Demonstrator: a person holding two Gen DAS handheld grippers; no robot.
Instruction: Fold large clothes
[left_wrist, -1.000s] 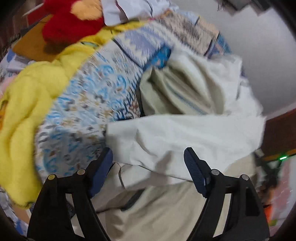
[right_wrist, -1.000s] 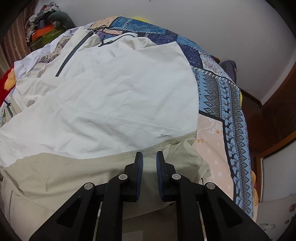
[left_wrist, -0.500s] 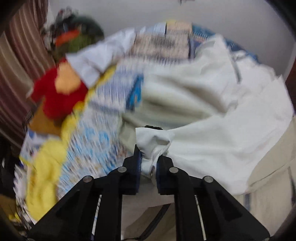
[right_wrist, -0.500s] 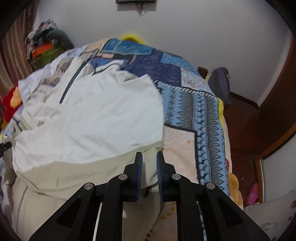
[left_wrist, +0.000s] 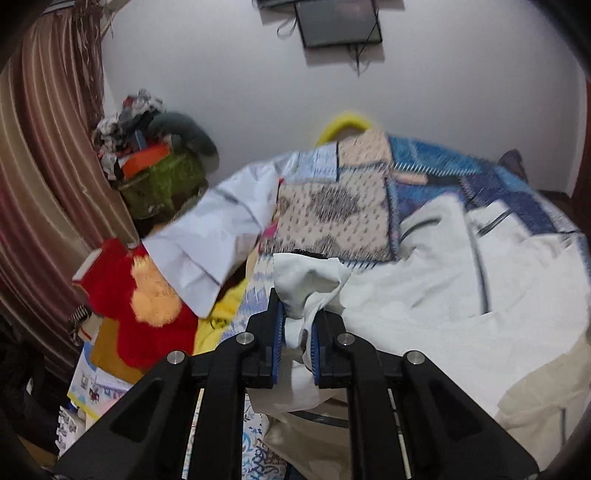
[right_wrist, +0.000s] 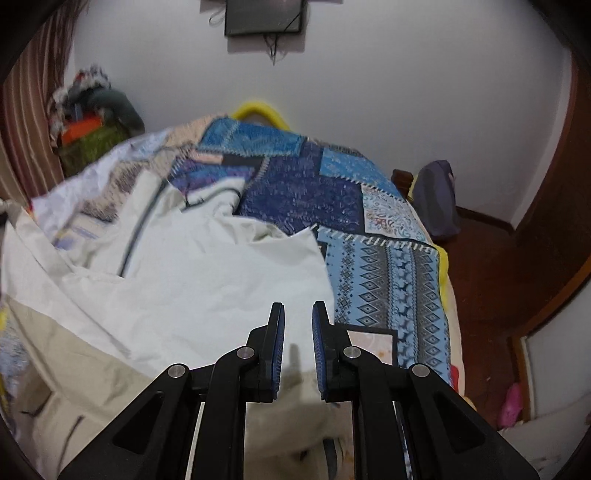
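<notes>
Jaws of both grippers pinch the white garment (left_wrist: 424, 306) over the quilt (right_wrist: 388, 266), red plush (left_wrist: 125, 295) beside.

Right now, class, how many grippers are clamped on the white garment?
1. The left gripper pinches a bunched corner of the white garment. The right gripper shows a gap, with nothing visibly between its pads.
</notes>
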